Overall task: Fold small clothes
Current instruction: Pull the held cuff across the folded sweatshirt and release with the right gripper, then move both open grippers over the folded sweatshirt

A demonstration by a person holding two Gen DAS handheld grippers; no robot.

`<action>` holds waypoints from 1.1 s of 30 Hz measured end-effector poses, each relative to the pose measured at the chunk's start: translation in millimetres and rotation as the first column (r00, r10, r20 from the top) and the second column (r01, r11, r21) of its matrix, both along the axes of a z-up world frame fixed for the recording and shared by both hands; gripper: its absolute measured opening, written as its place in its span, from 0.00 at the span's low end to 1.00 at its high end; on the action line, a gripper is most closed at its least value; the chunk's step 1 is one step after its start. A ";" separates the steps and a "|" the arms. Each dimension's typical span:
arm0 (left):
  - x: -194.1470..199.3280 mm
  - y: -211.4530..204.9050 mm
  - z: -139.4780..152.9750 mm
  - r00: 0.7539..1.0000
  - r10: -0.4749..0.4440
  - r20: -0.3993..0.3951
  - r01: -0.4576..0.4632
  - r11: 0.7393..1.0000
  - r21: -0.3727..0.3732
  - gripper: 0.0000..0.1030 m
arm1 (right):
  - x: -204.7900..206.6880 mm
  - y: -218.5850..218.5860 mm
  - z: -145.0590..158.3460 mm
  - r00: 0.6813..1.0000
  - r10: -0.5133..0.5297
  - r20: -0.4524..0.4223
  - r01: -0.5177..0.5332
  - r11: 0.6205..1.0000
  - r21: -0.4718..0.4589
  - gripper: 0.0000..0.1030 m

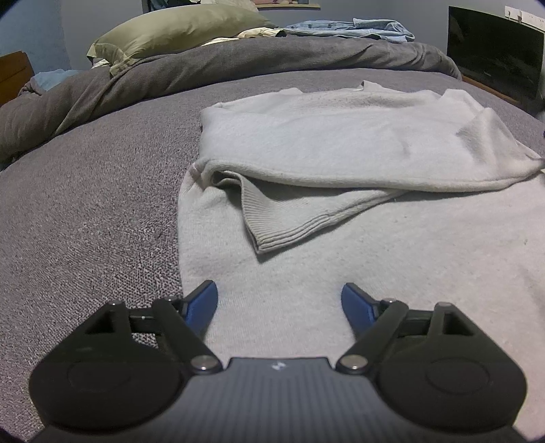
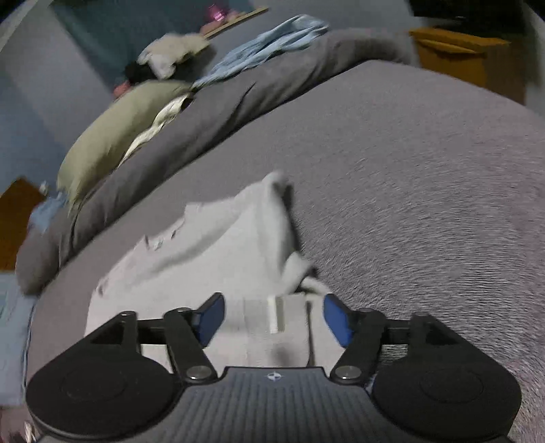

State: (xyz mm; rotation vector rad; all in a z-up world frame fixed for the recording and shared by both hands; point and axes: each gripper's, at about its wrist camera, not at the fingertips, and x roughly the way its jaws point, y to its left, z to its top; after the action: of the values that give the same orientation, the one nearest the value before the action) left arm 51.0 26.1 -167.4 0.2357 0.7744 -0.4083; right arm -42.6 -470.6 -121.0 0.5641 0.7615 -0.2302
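The left gripper [image 1: 279, 300] hovers with its blue-padded jaws wide apart and nothing between them, low over the near part of a pale grey knitted sweater [image 1: 340, 143] that lies spread on the bed. Just beyond the jaws, a sleeve with a ribbed cuff [image 1: 272, 235] is folded across the sweater's body, and the far part of the garment lies doubled over in a soft layer.

In the right wrist view, which is blurred, the right gripper [image 2: 274, 318] also has its jaws spread. A fold of the same pale sweater [image 2: 218, 252] lies between and under them, but the pads do not appear to press on it. Its right edge stands up in a loose ridge [image 2: 282, 218].

Around the garment lies the grey-purple textured bedcover [image 1: 102, 204]. Farther back are a bunched dark grey duvet [image 1: 238, 58], an olive green pillow [image 1: 170, 30] and a crumpled light blue denim garment [image 1: 351, 29].

Judging by this, the side and sleeve folds seem laid, and both grippers are free between grasps. The next move probably calls for each pair of jaws to close on a hem corner nearest the person, pinching both layers, then to carry that edge up and over towards the collar together so the fold stays square.
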 end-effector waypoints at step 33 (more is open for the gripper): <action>15.8 3.6 54.7 0.977 0.130 0.168 -0.117 0.990 -0.080 0.80 | 0.1 42.0 -8.7 0.988 0.106 -0.111 -0.137 0.938 -0.319 0.47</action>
State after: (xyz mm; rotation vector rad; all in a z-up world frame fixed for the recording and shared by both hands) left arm 66.8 29.8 -112.7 0.1539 0.5998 -0.2924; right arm -42.6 -428.5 -129.7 0.1924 0.8247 -0.2626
